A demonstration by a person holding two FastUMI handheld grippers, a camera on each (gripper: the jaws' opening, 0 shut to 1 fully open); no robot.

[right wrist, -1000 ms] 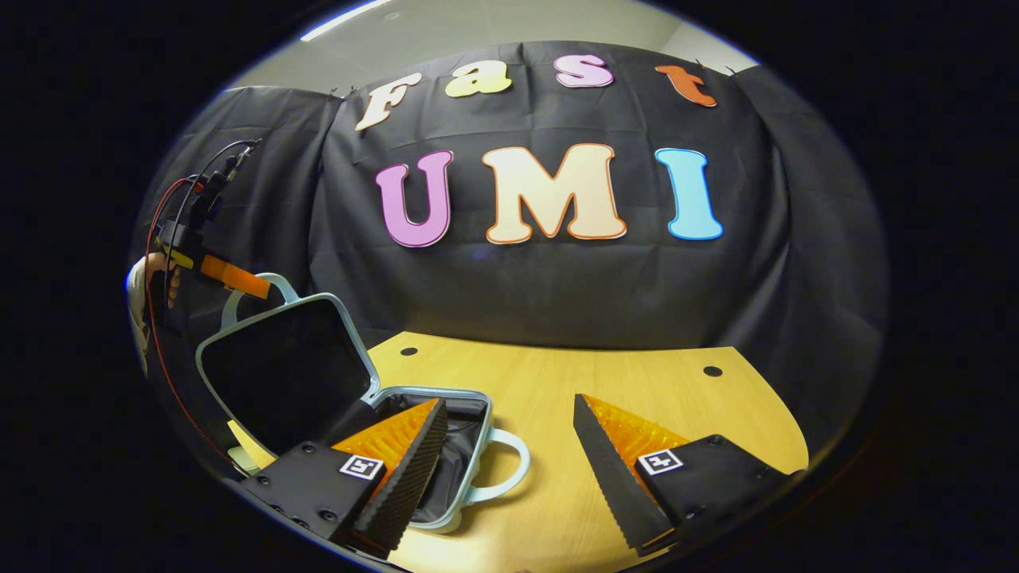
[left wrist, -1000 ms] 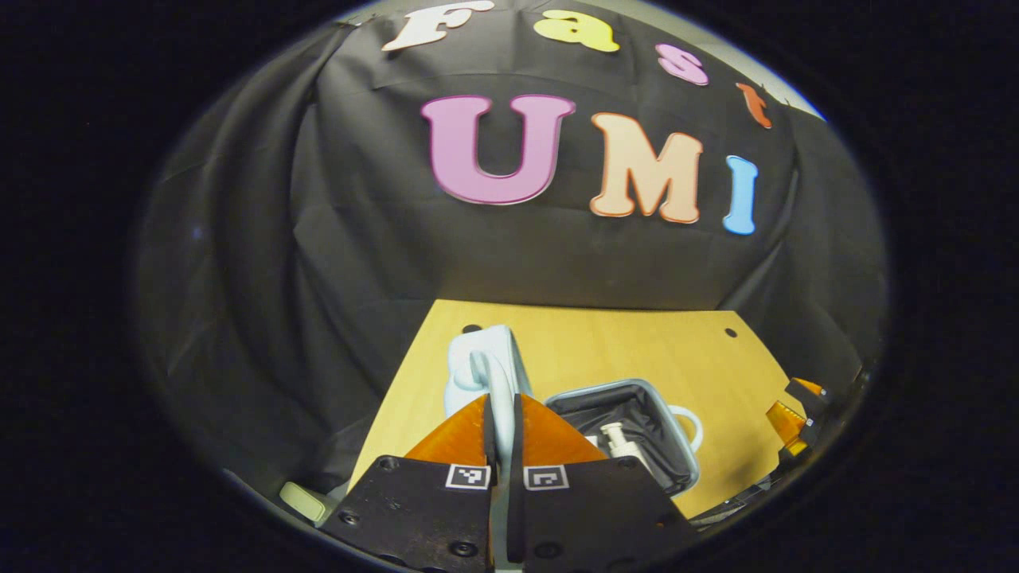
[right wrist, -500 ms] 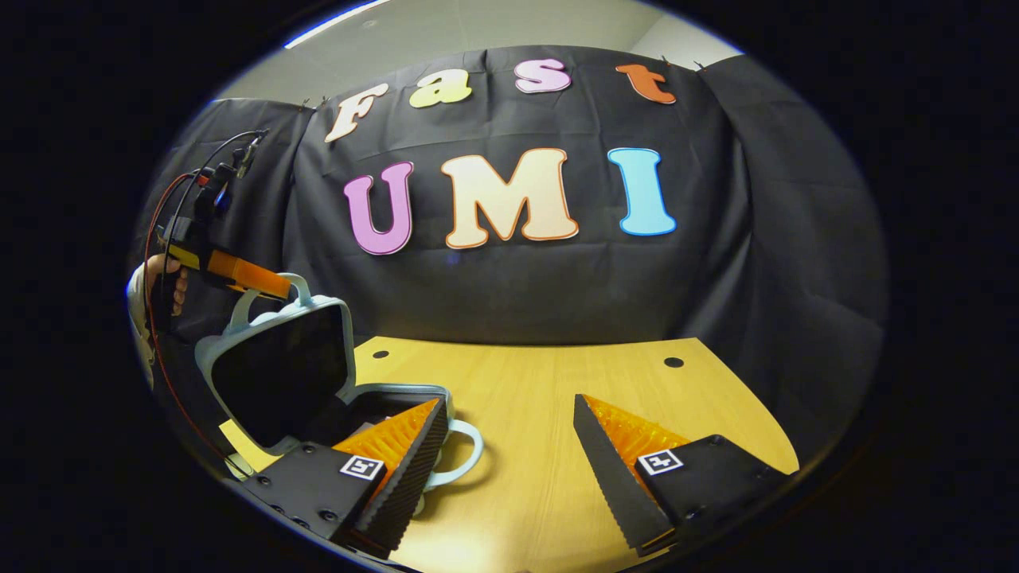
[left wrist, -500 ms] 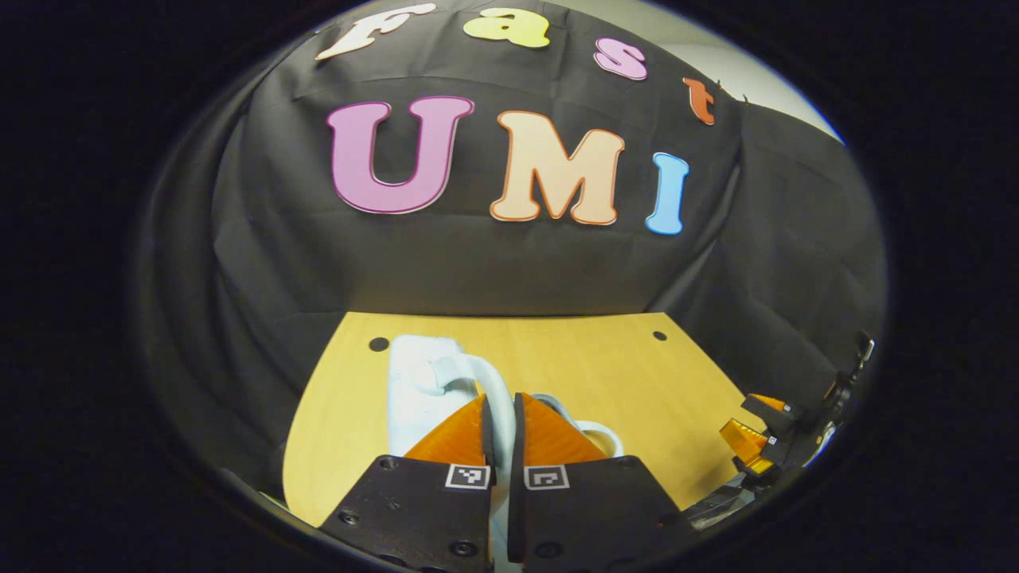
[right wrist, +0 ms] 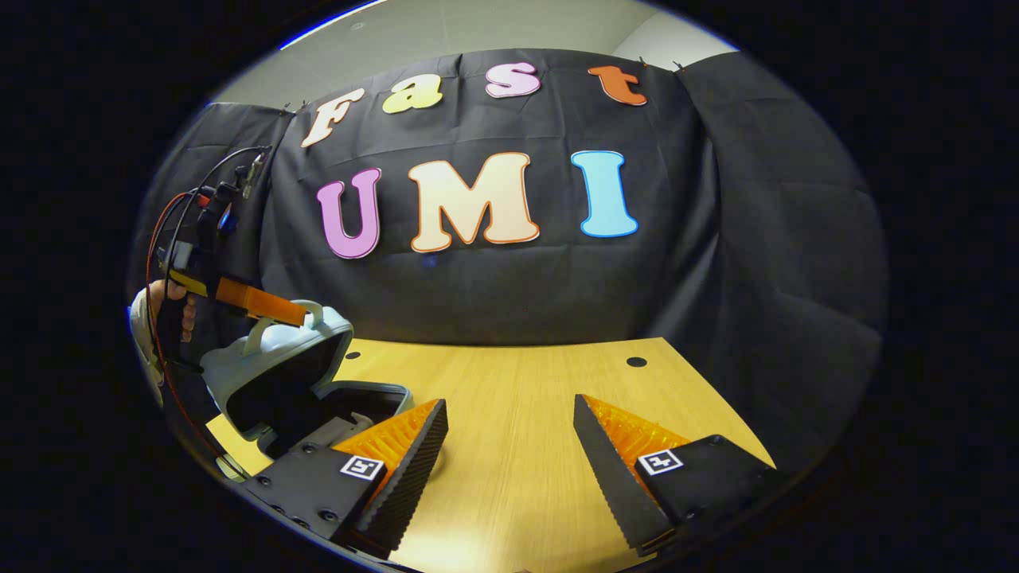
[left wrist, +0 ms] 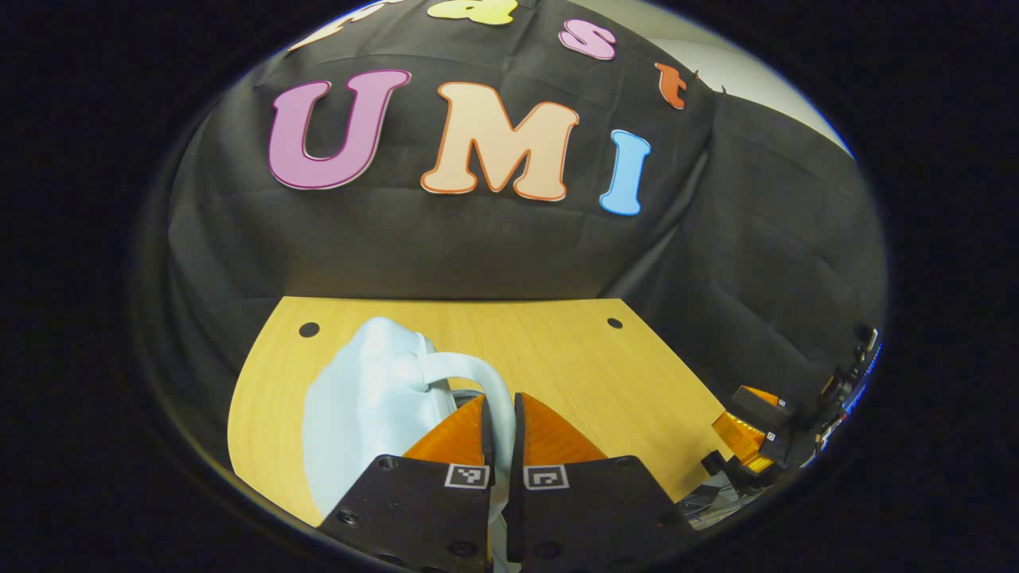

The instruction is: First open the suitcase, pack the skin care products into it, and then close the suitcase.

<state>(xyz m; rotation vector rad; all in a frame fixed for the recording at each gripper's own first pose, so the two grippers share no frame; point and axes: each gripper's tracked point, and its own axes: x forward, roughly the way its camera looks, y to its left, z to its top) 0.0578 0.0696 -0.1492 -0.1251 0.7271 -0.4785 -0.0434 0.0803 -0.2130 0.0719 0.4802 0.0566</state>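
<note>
A pale blue suitcase lid (left wrist: 362, 414) tilts down under my left gripper (left wrist: 500, 414), which is shut on the lid's curved handle (left wrist: 478, 374). In the right gripper view the same lid (right wrist: 275, 362) hangs half lowered over the dark-lined base (right wrist: 362, 398), with the left gripper (right wrist: 259, 302) and a hand (right wrist: 163, 306) holding its handle at the far left. My right gripper (right wrist: 509, 446) stands open over bare table to the right of the suitcase, nothing between its fingers. The inside of the case is hidden by the lid.
The wooden table (right wrist: 517, 414) has cable holes near its back edge (right wrist: 636, 361). Black cloth walls stand close behind. In the left gripper view the right gripper (left wrist: 752, 434) shows at the table's right edge.
The left gripper has swung the lid down over the base, hiding the bottles inside. The right gripper has drifted to the right, away from the suitcase, still open.
</note>
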